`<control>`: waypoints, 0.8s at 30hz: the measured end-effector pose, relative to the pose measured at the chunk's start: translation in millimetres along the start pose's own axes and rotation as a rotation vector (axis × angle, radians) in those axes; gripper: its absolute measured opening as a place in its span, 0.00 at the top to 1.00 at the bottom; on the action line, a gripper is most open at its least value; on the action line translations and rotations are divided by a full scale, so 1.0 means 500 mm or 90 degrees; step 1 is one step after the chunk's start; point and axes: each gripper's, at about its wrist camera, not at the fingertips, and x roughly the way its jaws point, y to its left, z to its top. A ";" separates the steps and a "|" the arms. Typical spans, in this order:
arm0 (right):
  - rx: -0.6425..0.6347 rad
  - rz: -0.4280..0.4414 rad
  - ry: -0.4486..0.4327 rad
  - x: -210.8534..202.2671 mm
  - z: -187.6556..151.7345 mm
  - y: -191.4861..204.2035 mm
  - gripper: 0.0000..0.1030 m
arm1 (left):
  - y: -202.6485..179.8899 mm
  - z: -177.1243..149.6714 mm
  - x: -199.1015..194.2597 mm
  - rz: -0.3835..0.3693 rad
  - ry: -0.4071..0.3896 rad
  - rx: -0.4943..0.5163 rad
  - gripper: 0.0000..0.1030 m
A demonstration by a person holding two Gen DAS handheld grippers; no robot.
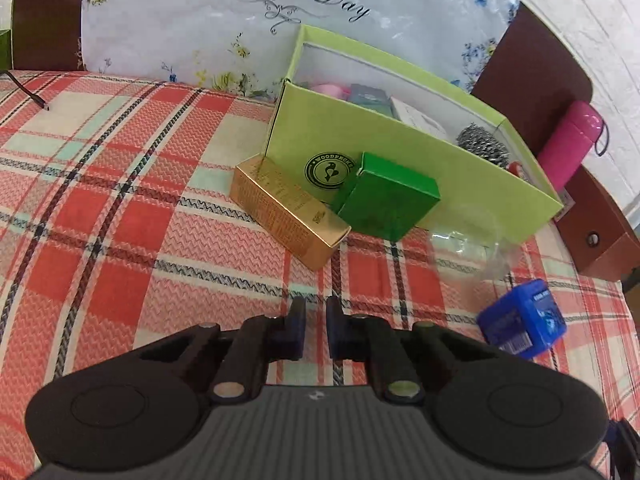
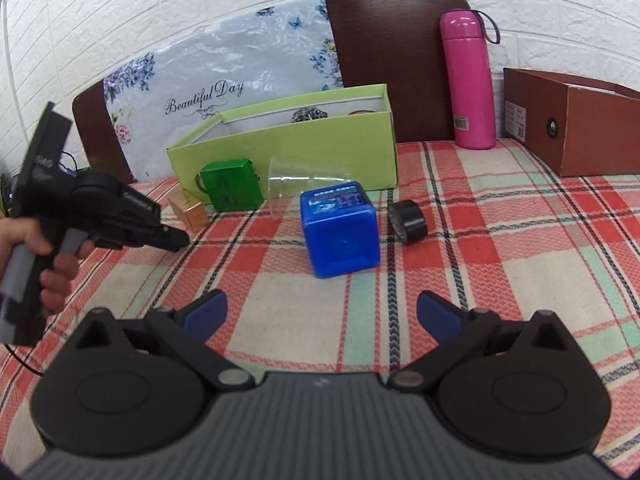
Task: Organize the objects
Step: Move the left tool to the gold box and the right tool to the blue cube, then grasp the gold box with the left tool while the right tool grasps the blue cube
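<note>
A light green open box [image 1: 400, 152] [image 2: 288, 152] holds several items, among them a steel scourer [image 1: 482, 142]. Against its front lean a gold carton [image 1: 288, 212] [image 2: 190, 212] and a dark green box [image 1: 386, 202] [image 2: 230, 190]. A clear plastic cup [image 1: 472, 248] [image 2: 296, 186] lies on its side. A blue cube box [image 1: 522, 320] [image 2: 340, 232] sits on the plaid cloth. My left gripper [image 1: 315, 320] is shut and empty, short of the gold carton; it also shows in the right wrist view [image 2: 176, 238]. My right gripper [image 2: 322, 314] is open and empty, just short of the blue cube.
A black tape roll [image 2: 408, 222] lies right of the blue cube. A pink flask [image 2: 470, 80] [image 1: 570, 144] stands at the back by a brown box [image 2: 572, 120] [image 1: 596, 224]. A floral board [image 1: 240, 20] leans behind. A black cable [image 1: 28, 92] lies far left.
</note>
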 end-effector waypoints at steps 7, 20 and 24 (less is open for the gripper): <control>-0.009 0.006 0.013 0.013 -0.001 0.012 0.00 | -0.007 0.036 -0.004 0.059 -0.130 -0.075 0.34; -0.024 -0.011 0.021 0.034 0.010 0.000 0.01 | 0.035 0.076 0.050 0.047 -0.078 -0.098 0.60; -0.053 -0.013 0.016 0.066 0.037 0.003 0.08 | 0.020 0.057 0.019 0.007 -0.036 0.010 0.72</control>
